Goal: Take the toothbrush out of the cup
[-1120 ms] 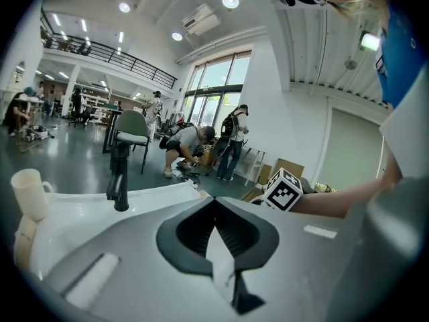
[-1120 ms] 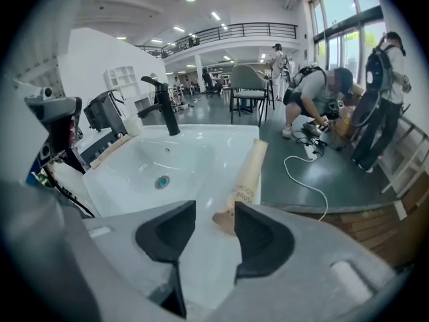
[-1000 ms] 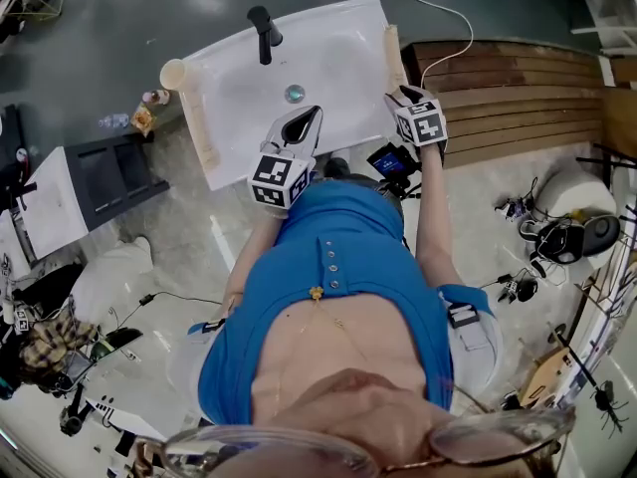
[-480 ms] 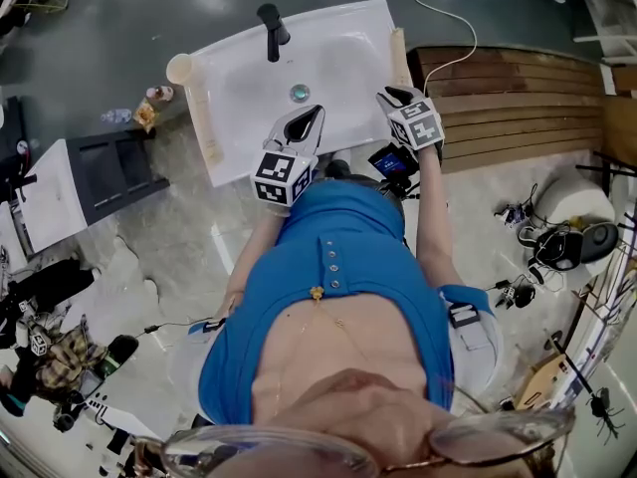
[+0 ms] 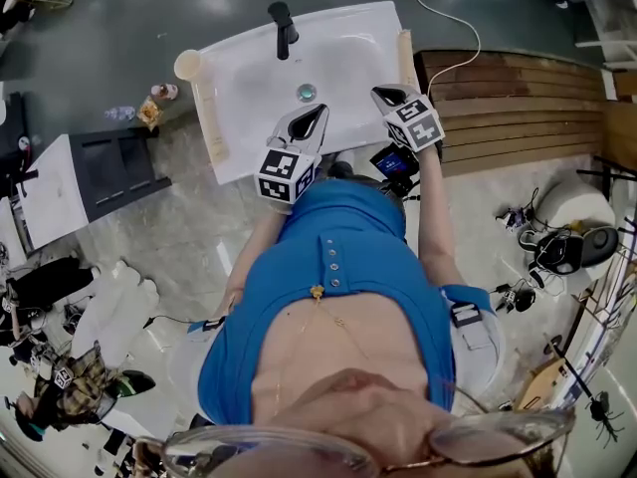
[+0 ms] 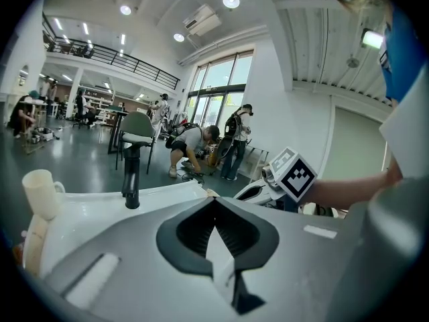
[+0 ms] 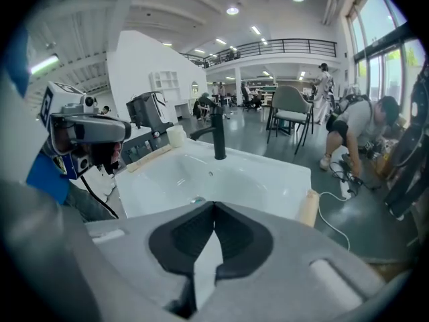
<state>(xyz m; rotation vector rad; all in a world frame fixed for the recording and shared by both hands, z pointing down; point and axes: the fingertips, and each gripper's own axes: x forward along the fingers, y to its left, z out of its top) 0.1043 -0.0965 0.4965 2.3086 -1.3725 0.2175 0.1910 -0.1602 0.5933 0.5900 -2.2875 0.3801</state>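
Note:
A cream cup point(image 5: 187, 65) stands at the far left corner of the white sink point(image 5: 244, 98); it also shows in the left gripper view point(image 6: 41, 193) and the right gripper view point(image 7: 175, 135). I see no toothbrush in any view. My left gripper point(image 5: 305, 123) hangs over the sink's near rim, shut, with nothing between its jaws point(image 6: 214, 200). My right gripper point(image 5: 388, 96) is above the basin's near right part, pointing down at it. Its jaws have just been closing and now stand shut on nothing point(image 7: 214, 204).
A black faucet point(image 5: 284, 30) rises at the sink's far side, and the drain point(image 5: 307, 93) lies mid-basin. Beige padding strips point(image 5: 406, 53) line both side edges. A wooden platform point(image 5: 518, 98) lies to the right, and a white cable point(image 5: 448, 13) runs behind it. People stand in the background.
My right gripper has come off the sink's right padded edge, moving left and up over the basin. The left gripper has stayed put.

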